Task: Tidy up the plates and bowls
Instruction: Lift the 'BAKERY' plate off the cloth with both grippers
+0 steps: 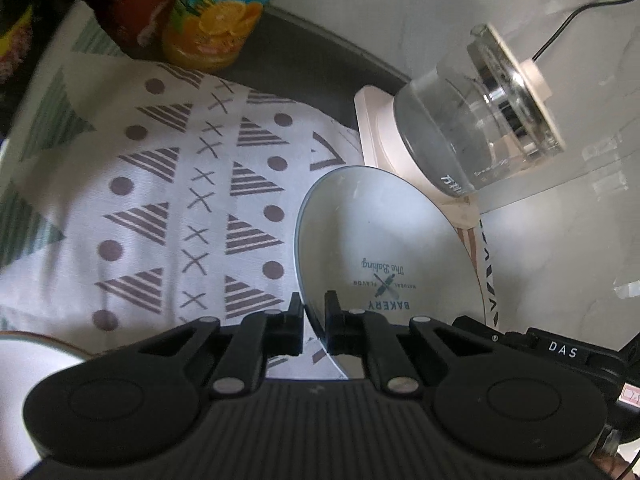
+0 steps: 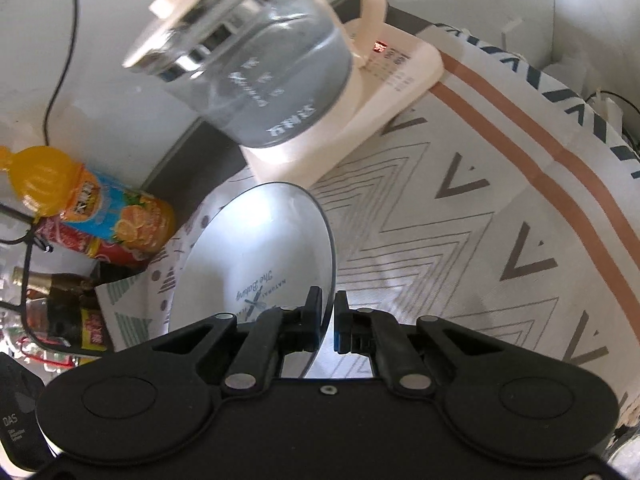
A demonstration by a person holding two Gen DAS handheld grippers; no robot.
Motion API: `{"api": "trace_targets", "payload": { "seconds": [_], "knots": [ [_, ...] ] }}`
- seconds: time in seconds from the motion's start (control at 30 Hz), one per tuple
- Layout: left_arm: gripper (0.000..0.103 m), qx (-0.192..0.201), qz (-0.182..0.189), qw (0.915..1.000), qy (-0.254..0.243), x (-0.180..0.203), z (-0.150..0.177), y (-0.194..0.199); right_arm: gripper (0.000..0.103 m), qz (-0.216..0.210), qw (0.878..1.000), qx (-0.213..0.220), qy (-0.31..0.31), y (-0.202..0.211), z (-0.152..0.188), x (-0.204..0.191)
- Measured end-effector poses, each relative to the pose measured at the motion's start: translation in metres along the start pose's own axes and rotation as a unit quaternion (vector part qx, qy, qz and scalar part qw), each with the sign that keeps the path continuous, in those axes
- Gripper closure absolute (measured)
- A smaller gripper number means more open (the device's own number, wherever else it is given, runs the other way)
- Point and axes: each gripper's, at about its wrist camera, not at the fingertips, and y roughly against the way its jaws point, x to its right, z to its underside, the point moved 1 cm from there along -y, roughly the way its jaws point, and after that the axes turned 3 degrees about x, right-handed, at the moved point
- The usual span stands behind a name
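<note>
A white plate (image 1: 384,236) with "BAKERY" print is held tilted above the patterned tablecloth. My left gripper (image 1: 314,306) is shut on its near rim, one finger on each face. The same plate (image 2: 260,248) shows in the right wrist view, where my right gripper (image 2: 327,306) is shut on its rim at the right edge. Another white dish's rim (image 1: 36,350) shows at the lower left of the left wrist view.
A glass kettle (image 1: 476,120) on a cream base (image 1: 380,136) stands just beyond the plate; it also shows in the right wrist view (image 2: 256,68). An orange juice bottle (image 1: 224,12) and a red bottle (image 1: 136,4) stand at the back. Cloth (image 2: 460,220) covers the table.
</note>
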Motion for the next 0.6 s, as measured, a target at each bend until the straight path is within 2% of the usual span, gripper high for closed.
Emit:
{"api": "trace_targets", "payload": {
  "seconds": [0.6],
  "knots": [
    [0.095,0.033,-0.001,0.9994,0.009,-0.038,0.033,0.074,0.097,-0.033,0.999,0.014,0.029,0.035,0.058,-0.041]
  ]
}}
